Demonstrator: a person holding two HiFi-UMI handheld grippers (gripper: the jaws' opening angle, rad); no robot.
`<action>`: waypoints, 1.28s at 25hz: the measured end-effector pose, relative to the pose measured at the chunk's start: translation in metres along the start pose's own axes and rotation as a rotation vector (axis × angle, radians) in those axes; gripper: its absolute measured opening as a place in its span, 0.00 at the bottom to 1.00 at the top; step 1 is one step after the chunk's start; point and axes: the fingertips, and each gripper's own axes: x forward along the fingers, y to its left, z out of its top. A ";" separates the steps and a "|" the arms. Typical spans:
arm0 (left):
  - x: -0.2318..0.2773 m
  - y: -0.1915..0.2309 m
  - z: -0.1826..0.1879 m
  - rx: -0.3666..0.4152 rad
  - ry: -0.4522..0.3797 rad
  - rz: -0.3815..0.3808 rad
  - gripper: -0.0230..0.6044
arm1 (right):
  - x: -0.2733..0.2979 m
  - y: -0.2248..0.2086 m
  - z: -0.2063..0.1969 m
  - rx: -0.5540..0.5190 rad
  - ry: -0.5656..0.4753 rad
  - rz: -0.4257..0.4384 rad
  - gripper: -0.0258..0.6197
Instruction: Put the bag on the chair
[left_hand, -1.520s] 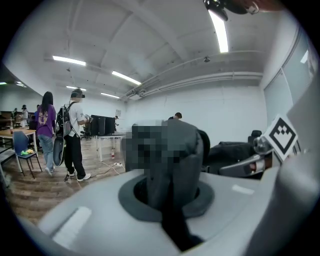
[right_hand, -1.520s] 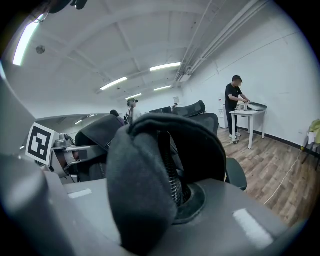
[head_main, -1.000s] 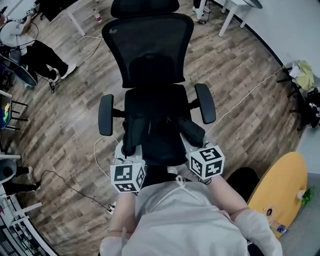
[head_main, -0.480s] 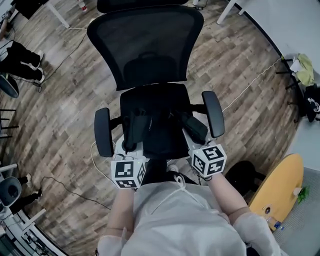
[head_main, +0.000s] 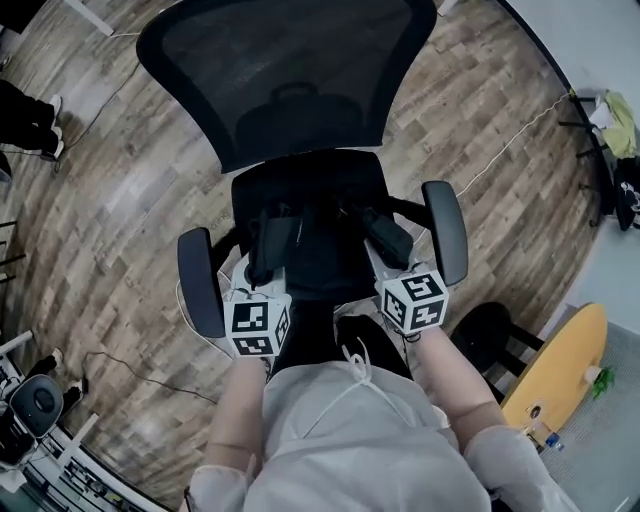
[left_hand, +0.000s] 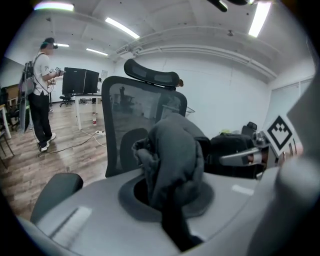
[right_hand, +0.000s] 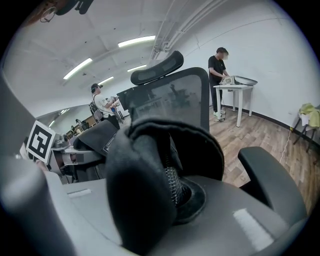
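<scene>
The left gripper (left_hand: 169, 212) and right gripper (right_hand: 162, 202) each clamp one end of the soft black fabric bag (head_main: 322, 245). Its long axis runs side to side above the black mesh office chair's (head_main: 290, 80) seat front.

The chair (head_main: 290, 90) looms larger now; its headrest is off the top edge and the backrest fills the upper centre. The left gripper (head_main: 258, 285) and right gripper (head_main: 392, 265) sit higher in the frame, carrying the bag (head_main: 385, 232) in between the armrests (head_main: 200, 285), over the seat.
</scene>
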 end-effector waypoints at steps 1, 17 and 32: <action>0.008 0.005 -0.005 -0.005 0.013 -0.001 0.09 | 0.010 -0.003 -0.003 0.001 0.011 -0.002 0.08; 0.079 0.028 -0.092 -0.013 0.208 -0.001 0.09 | 0.089 -0.037 -0.070 0.062 0.136 0.010 0.09; 0.098 0.033 -0.128 -0.020 0.237 0.001 0.09 | 0.108 -0.058 -0.099 0.096 0.154 -0.010 0.09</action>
